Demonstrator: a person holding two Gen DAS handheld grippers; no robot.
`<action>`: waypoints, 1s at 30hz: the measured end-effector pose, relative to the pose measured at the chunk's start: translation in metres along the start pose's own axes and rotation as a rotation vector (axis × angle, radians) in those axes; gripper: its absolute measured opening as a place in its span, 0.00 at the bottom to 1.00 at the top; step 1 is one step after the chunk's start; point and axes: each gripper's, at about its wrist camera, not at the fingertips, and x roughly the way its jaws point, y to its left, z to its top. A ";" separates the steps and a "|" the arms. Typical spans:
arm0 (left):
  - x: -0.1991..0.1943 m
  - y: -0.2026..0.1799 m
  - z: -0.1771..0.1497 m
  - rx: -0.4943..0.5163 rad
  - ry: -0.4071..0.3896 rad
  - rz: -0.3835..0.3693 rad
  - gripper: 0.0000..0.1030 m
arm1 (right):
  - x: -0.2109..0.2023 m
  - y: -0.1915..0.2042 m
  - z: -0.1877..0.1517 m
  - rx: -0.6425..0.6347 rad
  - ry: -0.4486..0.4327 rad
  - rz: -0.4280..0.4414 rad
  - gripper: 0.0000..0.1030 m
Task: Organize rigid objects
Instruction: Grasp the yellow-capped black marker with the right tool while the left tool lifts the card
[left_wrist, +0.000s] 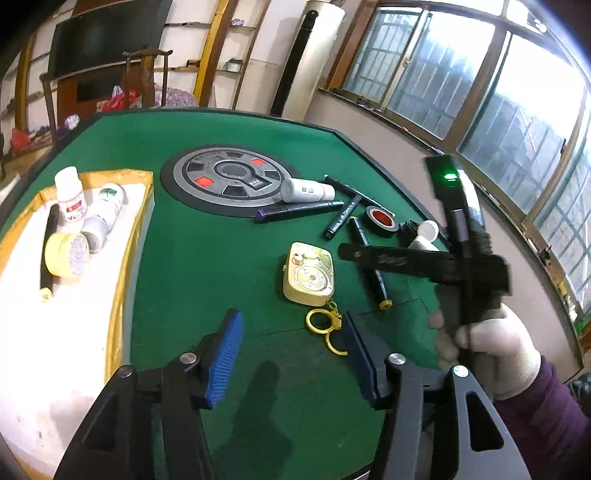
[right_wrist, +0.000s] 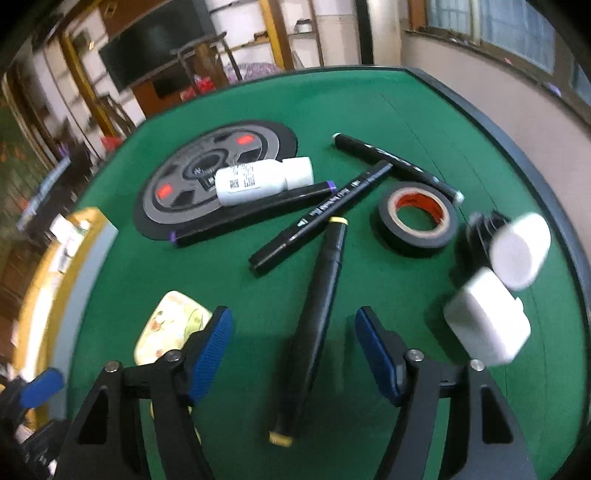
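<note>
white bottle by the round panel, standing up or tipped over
Tipped over: the white bottle lies on its side, resting partly on the round panel.

Green felt table (left_wrist: 207, 258) sits under the claws, with a round grey and black control disc (left_wrist: 231, 179) set into its middle, well ahead of the left claw. Far beyond it there's a dark TV screen (left_wrist: 99, 40), a wooden chair (left_wrist: 144, 79), a tall standing air conditioner (left_wrist: 306, 59), and barred windows (left_wrist: 461, 74) off to the right.
</note>
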 end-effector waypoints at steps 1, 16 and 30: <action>0.002 0.001 0.001 -0.008 0.005 -0.003 0.57 | 0.005 0.004 0.001 -0.024 0.015 -0.029 0.51; 0.085 -0.047 0.032 0.171 0.088 0.145 0.76 | -0.019 -0.037 -0.023 0.087 -0.004 0.083 0.14; 0.077 -0.035 0.030 0.092 0.092 0.059 0.50 | -0.055 -0.033 -0.030 0.095 -0.072 0.196 0.14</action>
